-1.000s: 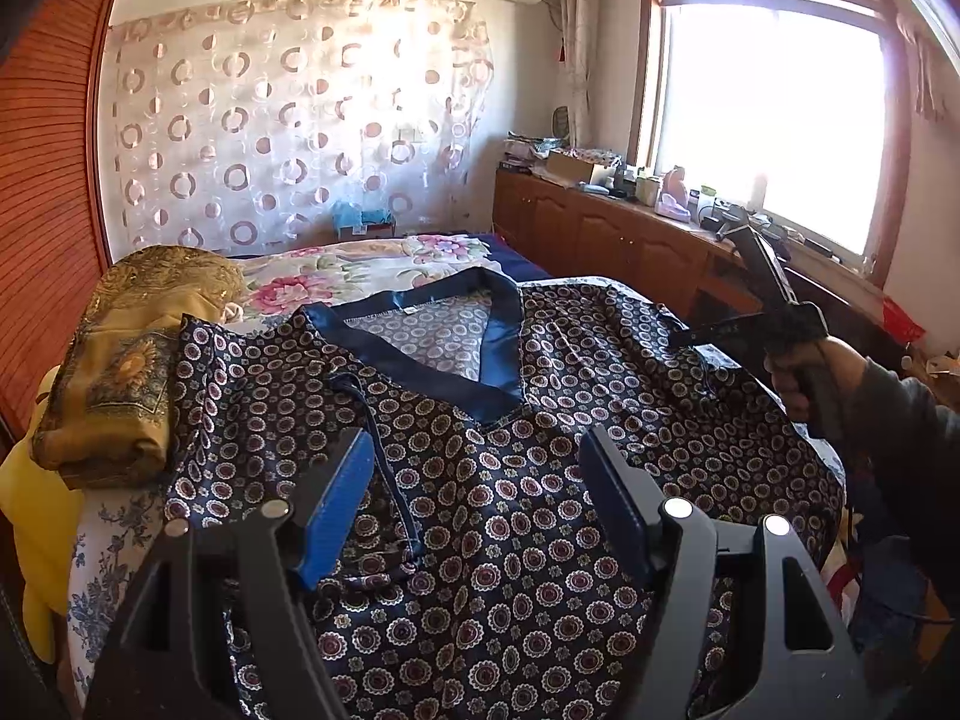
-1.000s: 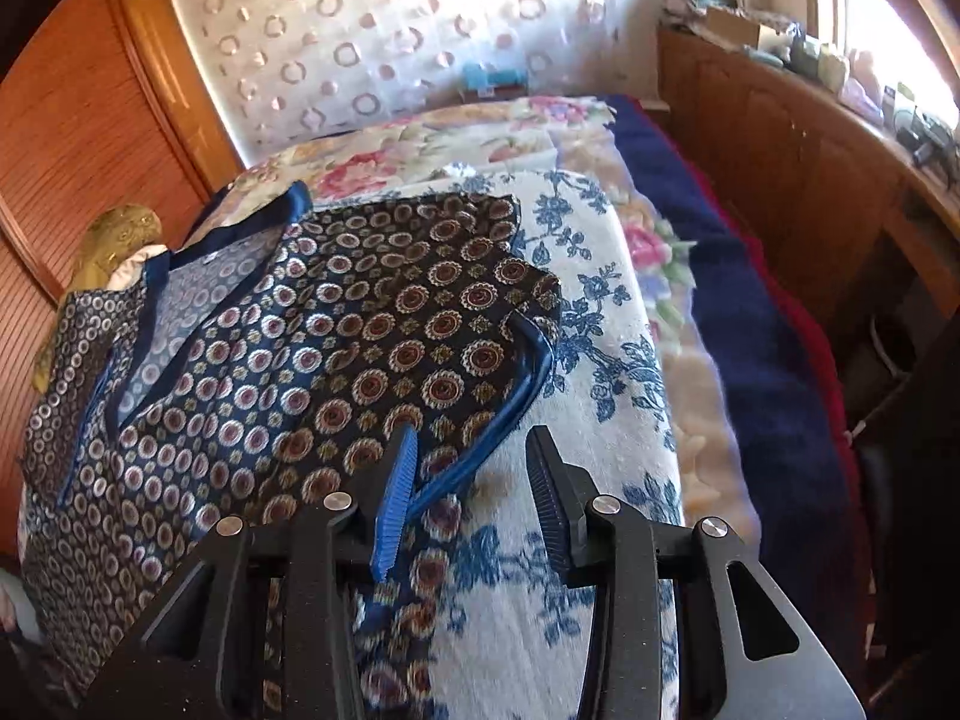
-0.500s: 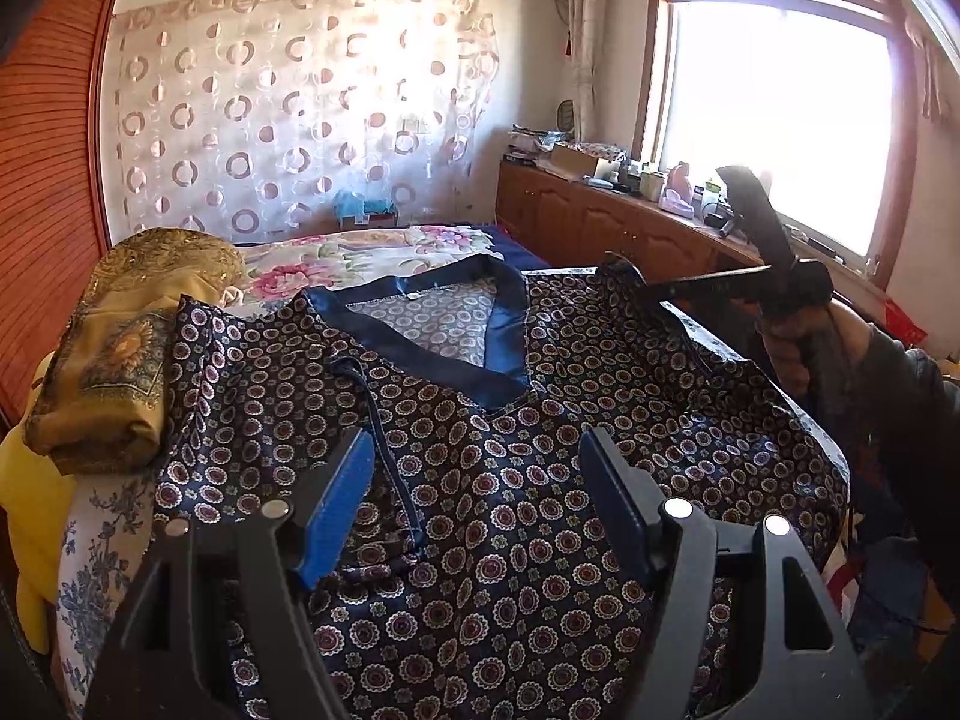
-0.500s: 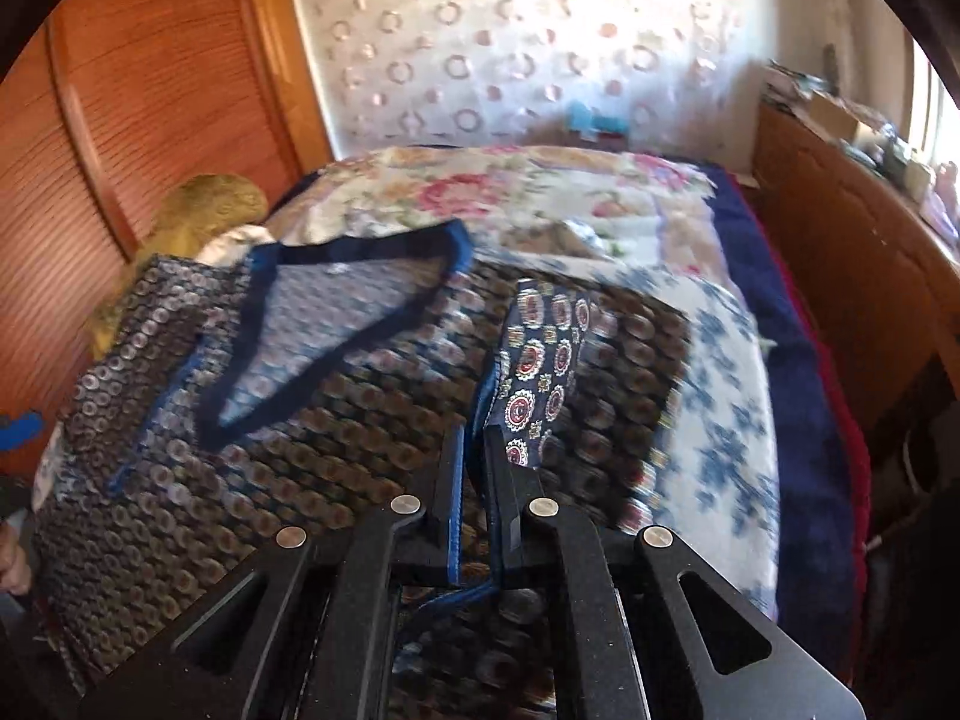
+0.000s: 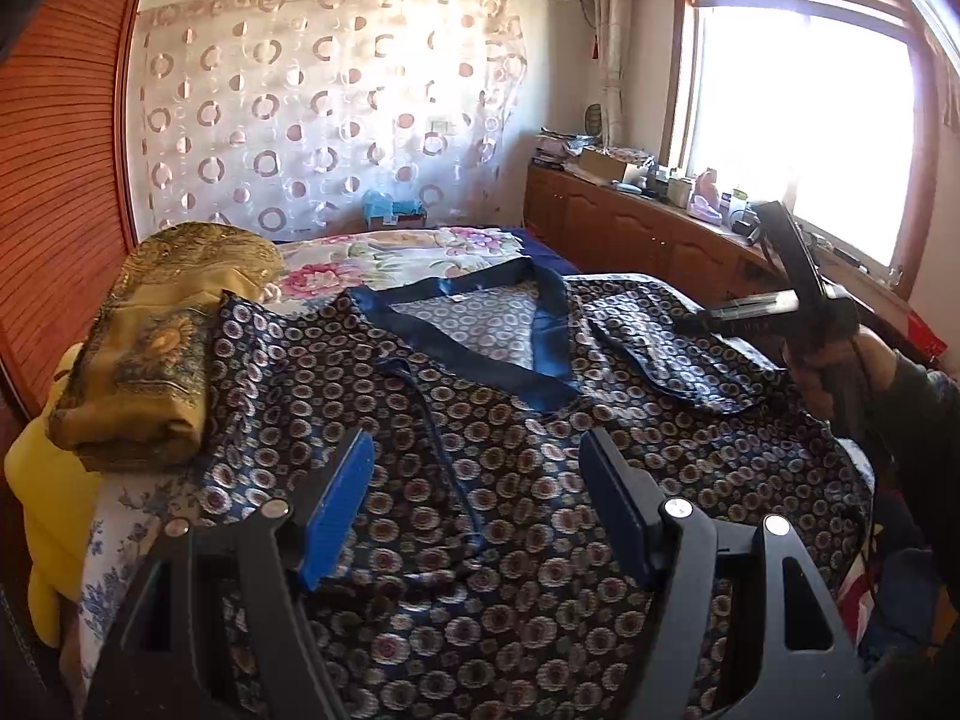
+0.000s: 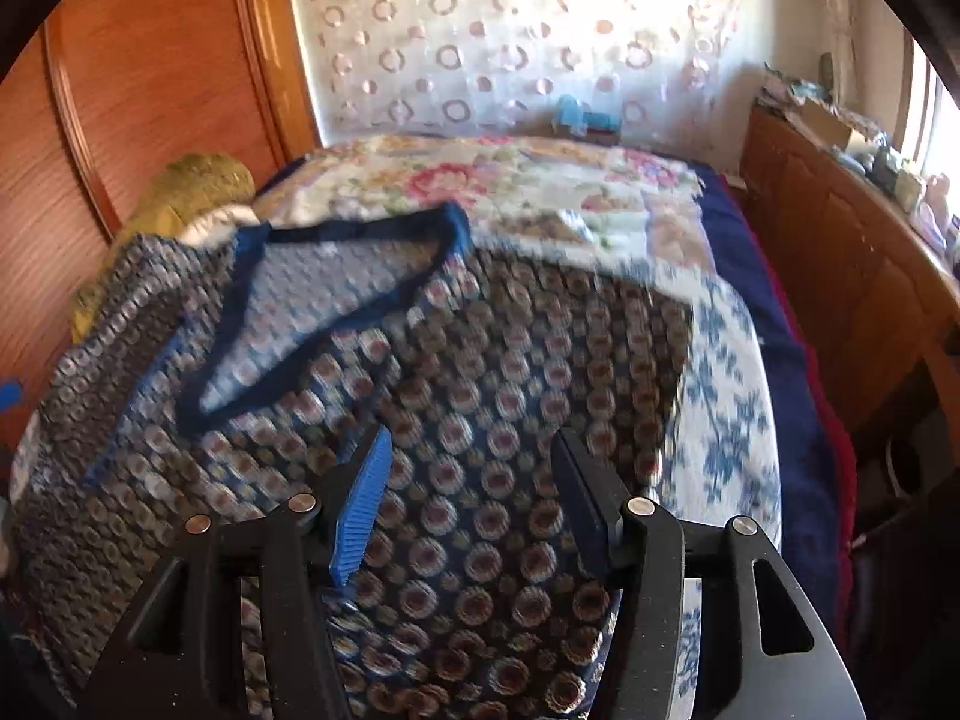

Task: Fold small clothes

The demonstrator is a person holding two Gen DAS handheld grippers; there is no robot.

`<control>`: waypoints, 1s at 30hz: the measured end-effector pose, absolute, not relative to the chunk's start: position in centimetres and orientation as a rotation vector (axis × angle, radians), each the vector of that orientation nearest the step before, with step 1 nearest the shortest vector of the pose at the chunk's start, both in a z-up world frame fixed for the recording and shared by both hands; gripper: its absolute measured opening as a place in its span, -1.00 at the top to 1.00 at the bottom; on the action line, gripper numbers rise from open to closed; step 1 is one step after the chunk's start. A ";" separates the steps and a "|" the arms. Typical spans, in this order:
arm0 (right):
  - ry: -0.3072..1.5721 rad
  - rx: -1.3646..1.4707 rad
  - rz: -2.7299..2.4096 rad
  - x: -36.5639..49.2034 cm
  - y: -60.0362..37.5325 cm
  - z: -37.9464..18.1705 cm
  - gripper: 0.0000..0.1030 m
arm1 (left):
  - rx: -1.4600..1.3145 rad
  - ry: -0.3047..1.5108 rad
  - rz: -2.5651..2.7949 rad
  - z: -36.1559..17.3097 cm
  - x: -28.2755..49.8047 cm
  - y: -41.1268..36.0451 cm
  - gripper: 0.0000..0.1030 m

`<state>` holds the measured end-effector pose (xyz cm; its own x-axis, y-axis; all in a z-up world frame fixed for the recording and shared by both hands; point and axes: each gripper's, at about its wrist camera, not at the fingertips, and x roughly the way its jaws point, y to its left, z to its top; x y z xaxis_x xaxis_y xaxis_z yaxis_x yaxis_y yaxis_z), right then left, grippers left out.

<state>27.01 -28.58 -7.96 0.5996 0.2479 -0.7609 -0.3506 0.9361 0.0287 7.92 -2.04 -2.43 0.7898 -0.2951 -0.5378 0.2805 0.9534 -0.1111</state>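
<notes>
The soft, slippery shirt (image 5: 480,510) lies on the bed (image 6: 726,396); both grippers are empty, the left gripper (image 5: 474,504) spread, the right gripper (image 6: 468,498) opening, so grab the sleeve edge near the blue collar (image 5: 540,324).

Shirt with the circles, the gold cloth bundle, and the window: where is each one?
shirt (image 5: 492,456), left wrist view, on its patterned front below the collar.
gold cloth bundle (image 5: 150,348), left wrist view, on its folded top.
window (image 5: 804,120), left wrist view, on the bright pane.
</notes>
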 end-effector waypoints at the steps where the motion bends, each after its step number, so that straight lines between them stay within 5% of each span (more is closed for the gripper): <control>1: 0.875 -0.135 0.342 27.0 -28.7 -8.7 -0.09 | -0.022 0.583 -0.304 -2.5 8.1 -1.7 -0.39; 11: 0.886 -0.193 0.299 26.9 -28.6 -11.6 -0.11 | -0.005 0.614 -0.214 -1.9 11.5 3.2 -0.39; 18: 0.883 -0.181 0.260 26.9 -28.9 -11.9 -0.44 | 0.020 0.658 -0.188 -1.8 15.1 5.4 -0.39; 24: 0.883 -0.181 0.262 26.9 -29.0 -11.9 -0.48 | 0.056 0.711 -0.198 -2.2 18.4 5.7 -0.39; 30: 0.883 -0.179 0.264 26.9 -29.0 -11.9 -0.48 | 0.023 0.811 -0.217 -3.7 21.7 5.7 -0.14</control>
